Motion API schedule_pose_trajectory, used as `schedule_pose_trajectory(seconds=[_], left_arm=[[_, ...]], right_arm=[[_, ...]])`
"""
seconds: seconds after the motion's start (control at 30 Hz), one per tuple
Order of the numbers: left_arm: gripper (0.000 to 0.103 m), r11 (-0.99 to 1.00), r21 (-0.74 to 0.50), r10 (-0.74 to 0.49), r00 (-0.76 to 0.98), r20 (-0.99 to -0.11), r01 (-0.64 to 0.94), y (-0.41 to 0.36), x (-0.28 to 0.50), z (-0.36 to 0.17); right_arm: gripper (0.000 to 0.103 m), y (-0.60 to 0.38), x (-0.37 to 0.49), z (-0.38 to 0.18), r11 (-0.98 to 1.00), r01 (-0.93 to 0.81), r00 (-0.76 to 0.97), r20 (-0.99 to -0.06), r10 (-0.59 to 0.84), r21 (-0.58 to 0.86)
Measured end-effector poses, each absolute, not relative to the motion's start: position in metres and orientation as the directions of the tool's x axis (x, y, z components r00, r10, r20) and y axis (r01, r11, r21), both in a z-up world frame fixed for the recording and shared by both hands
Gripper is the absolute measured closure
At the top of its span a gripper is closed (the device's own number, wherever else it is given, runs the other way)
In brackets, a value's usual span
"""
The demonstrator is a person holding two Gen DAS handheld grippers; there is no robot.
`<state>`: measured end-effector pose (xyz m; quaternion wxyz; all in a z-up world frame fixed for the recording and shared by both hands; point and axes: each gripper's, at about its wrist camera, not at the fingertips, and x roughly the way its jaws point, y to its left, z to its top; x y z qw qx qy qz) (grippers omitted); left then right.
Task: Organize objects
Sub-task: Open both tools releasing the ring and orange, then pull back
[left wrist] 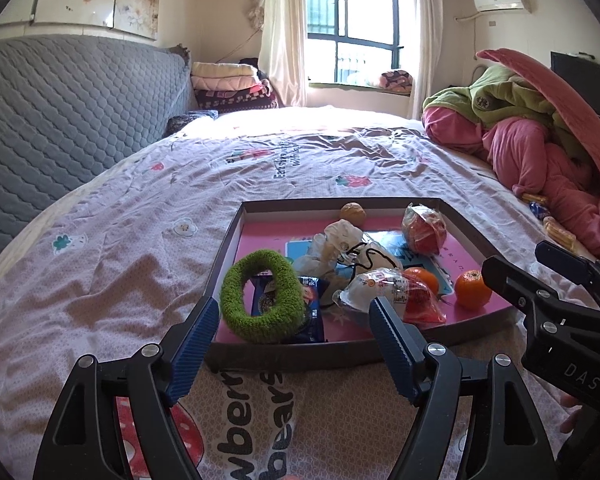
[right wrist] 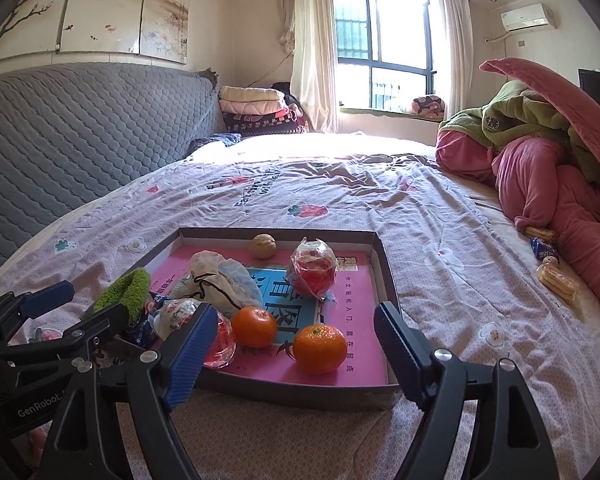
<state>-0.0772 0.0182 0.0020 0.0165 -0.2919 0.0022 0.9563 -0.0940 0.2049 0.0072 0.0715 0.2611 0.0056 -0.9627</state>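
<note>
A shallow cardboard tray [left wrist: 228, 248] [right wrist: 388, 272] with a pink bottom lies on the bed. In it are a green fuzzy ring [left wrist: 260, 296] [right wrist: 126, 292], two oranges [right wrist: 319, 349] [right wrist: 254, 327], a plastic-wrapped apple [right wrist: 314, 268], a second wrapped apple [left wrist: 392, 292], a walnut [right wrist: 262, 245], a white drawstring bag [right wrist: 216, 280] and a blue snack packet [left wrist: 312, 312]. My left gripper [left wrist: 294, 344] [right wrist: 74, 310] is open at the tray's near left edge, just short of the ring. My right gripper [right wrist: 294, 354] [left wrist: 532, 268] is open at the near right edge, holding nothing.
Biscuit packs [right wrist: 560, 280] and a blue packet [right wrist: 542, 249] lie on the sheet at the right, beside a heap of pink and green bedding [right wrist: 540, 168]. A grey quilted headboard [right wrist: 80, 140] runs along the left. Folded blankets [right wrist: 256, 112] are stacked by the window.
</note>
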Motion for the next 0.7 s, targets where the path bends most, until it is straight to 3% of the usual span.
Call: schedule_pose_trajectory(seconds=[0.27, 0.7], left_arm=[[0.024, -1.000, -0.005, 0.027, -0.843, -0.537, -0.029, 0.018, -0.058, -0.003], [0.024, -0.999, 0.002, 0.037, -0.801, -0.598, -0.047, 0.018, -0.043, -0.021]], right_arm=[[0.022, 0.205, -0.078, 0.002, -0.986, 0.161, -0.845, -0.509, -0.163, 0.049], [0.021, 0.214, -0.056, -0.010, -0.992, 0.106, -0.824, -0.553, -0.123, 0.063]])
